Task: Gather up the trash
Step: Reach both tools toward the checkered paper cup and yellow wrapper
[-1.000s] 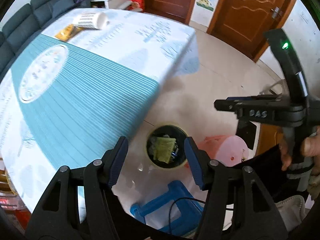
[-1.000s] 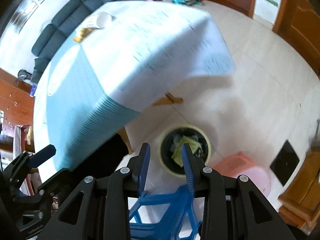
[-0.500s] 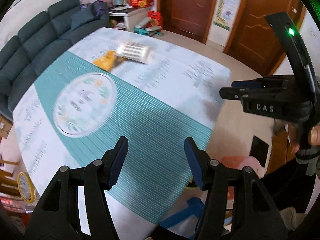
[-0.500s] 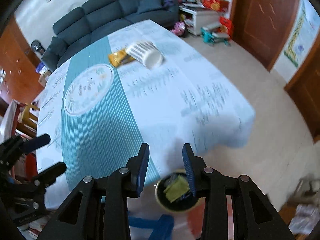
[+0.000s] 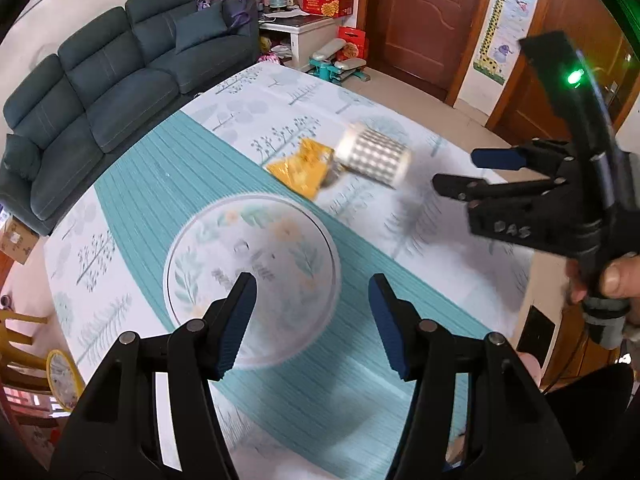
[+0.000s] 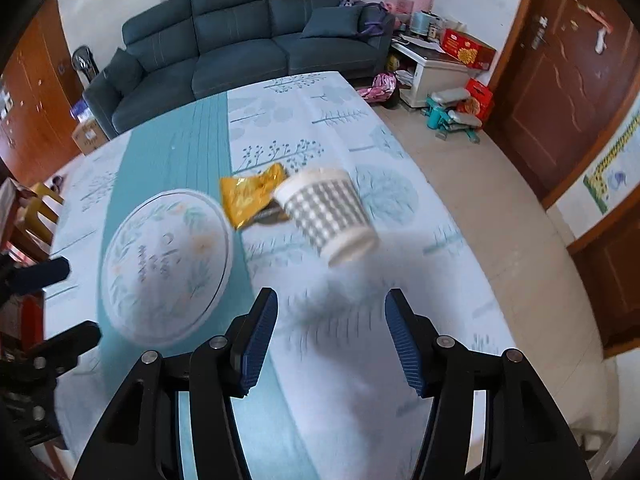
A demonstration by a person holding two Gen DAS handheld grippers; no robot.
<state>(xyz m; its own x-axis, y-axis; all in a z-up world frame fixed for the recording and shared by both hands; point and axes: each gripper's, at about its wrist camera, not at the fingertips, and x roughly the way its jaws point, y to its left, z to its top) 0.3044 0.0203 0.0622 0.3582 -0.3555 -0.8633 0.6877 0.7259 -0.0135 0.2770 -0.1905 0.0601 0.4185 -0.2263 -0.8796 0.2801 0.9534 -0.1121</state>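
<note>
Right gripper [image 6: 328,336]: jaws just opened wide, nothing between; left gripper [image 5: 312,320] parted, empty. Checked paper cup [image 6: 328,212] lies tipped at twelve o'clock, touching a yellow wrapper [image 6: 252,196], on the patterned tablecloth [image 6: 360,380]. Sofa [image 6: 240,48] beyond. Only the left view shows a hand [image 5: 608,280]. Bare floor [image 6: 500,184] at two o'clock.

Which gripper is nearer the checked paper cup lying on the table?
Right. The right gripper hangs open just short of the cup; the left gripper is over the round mat, farther off.

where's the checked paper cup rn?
On its side on the tablecloth, touching the yellow wrapper to its left, ahead of the right tongs.
</note>
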